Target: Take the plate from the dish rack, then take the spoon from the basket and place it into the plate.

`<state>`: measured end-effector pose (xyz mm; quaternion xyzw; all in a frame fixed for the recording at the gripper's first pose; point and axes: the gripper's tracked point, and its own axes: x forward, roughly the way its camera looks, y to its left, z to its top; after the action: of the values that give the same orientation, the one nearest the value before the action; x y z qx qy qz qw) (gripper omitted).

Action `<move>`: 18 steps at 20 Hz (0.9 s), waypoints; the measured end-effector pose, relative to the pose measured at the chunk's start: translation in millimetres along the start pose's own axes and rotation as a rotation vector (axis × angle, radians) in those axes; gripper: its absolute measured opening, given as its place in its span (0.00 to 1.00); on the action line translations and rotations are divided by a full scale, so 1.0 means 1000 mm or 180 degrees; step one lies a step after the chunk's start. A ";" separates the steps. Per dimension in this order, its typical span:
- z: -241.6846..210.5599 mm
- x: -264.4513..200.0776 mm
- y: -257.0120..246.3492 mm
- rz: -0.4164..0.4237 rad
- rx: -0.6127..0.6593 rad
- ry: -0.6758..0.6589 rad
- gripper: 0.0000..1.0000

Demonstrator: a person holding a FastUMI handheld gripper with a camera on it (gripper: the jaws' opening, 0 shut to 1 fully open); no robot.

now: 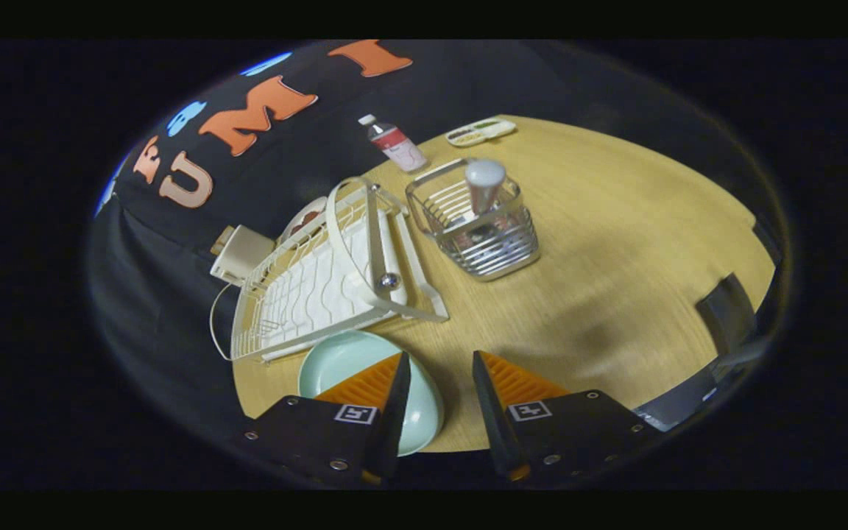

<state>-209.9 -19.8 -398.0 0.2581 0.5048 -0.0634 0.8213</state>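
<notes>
Hovering with our hand-held gripper (435,383) spread and empty, we see the plate (343,361) already on the worktop (615,243) beside the dish rack (321,280); next, we judge, comes reaching the spoon (484,184) upright in the basket (479,221).

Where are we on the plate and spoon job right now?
Done, by the look of it: the plate lies flat on the table in front of the dish rack, partly under one finger. In hand: nothing; the gripper is open above the table. Left: the spoon stands in the basket beyond the fingers, so it must be grasped and put into the plate.
</notes>
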 end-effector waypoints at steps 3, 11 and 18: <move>0.031 -0.009 -0.011 -0.0131 -0.0203 -0.0401 0.54; 0.095 -0.026 -0.011 -0.0403 -0.0863 -0.1183 0.54; 0.108 -0.013 -0.013 -0.0611 -0.1061 -0.1320 0.31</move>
<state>-134.9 -85.9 -353.0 0.0521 0.3515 -0.1084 0.9284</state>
